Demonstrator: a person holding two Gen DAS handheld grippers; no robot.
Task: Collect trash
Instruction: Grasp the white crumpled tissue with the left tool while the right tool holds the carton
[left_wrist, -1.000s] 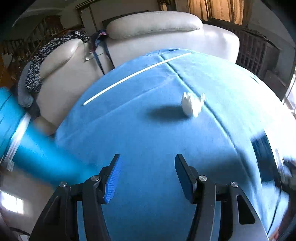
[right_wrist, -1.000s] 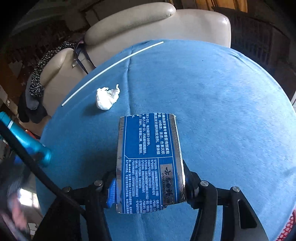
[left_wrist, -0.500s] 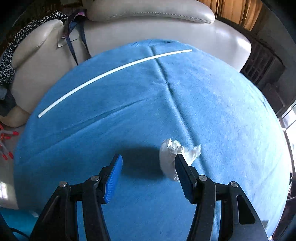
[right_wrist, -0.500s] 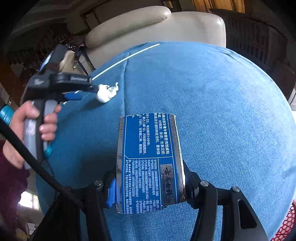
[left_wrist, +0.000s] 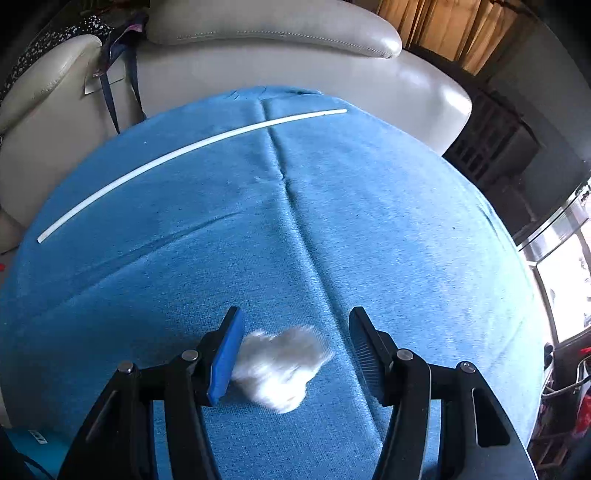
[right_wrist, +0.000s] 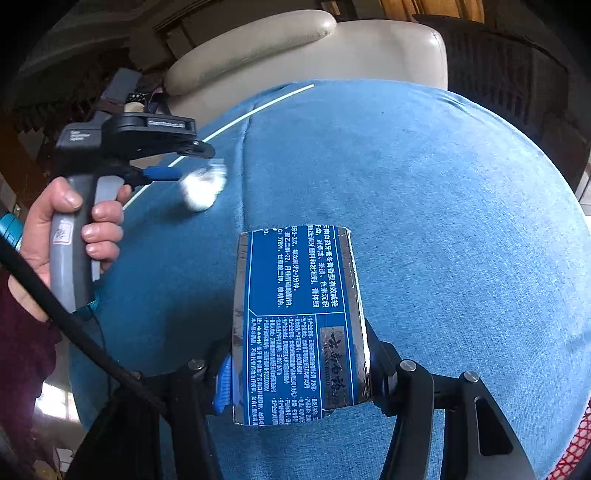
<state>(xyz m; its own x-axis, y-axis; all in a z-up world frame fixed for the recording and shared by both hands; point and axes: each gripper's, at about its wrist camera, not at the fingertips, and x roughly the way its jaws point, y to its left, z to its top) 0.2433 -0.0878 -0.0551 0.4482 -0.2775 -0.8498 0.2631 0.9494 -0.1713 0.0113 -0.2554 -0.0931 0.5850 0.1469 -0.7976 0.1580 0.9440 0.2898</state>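
Observation:
A crumpled white tissue (left_wrist: 280, 365) lies on the blue cloth-covered table (left_wrist: 369, 221), between the fingers of my open left gripper (left_wrist: 295, 354); its left pad (left_wrist: 225, 358) touches or nearly touches it. The tissue also shows in the right wrist view (right_wrist: 203, 184), with the left gripper (right_wrist: 184, 162) around it. My right gripper (right_wrist: 299, 369) is shut on a flattened blue toothpaste box (right_wrist: 299, 321) with white print, held above the table.
A long thin white stick (left_wrist: 177, 155) lies across the far side of the table. A cream leather sofa (left_wrist: 258, 40) stands behind it. A red mesh basket edge (right_wrist: 576, 454) shows at the bottom right. A blue tube (right_wrist: 9, 229) is at the left.
My left gripper has moved forward and right over the table until the tissue sits between its fingers. My right gripper has held still with the box.

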